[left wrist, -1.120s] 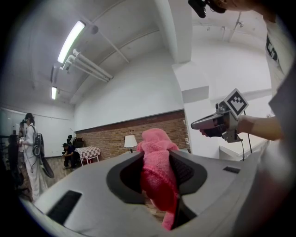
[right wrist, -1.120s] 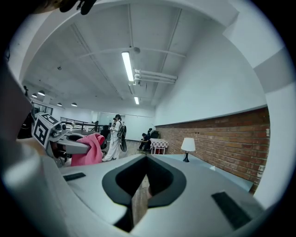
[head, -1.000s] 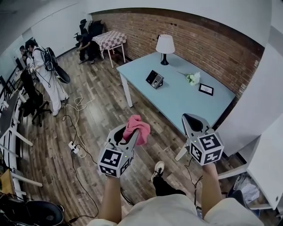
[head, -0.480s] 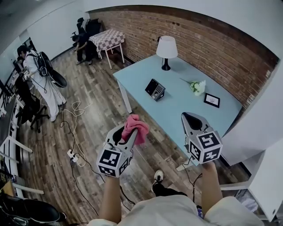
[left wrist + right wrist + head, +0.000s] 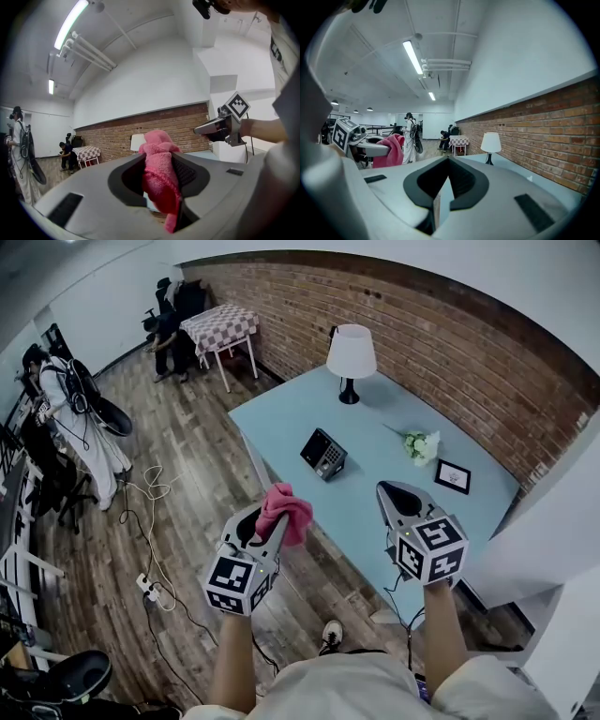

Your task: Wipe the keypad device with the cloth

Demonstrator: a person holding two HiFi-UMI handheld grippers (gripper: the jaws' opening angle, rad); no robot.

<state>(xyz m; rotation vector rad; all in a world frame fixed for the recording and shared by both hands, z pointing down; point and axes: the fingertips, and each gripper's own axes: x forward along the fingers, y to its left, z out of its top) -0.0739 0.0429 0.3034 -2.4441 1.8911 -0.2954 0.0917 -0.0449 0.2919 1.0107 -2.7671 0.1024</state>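
Here, the keypad device (image 5: 323, 454) shares the table (image 5: 281, 418) with lamp (image 5: 351, 354), flowers (image 5: 420, 446), frame (image 5: 453, 476).

Head view looks down; all views share the lamp (image 5: 351, 351).

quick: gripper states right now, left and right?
Left gripper: shut on the cloth.
Right gripper: shut, nothing between the jaws.
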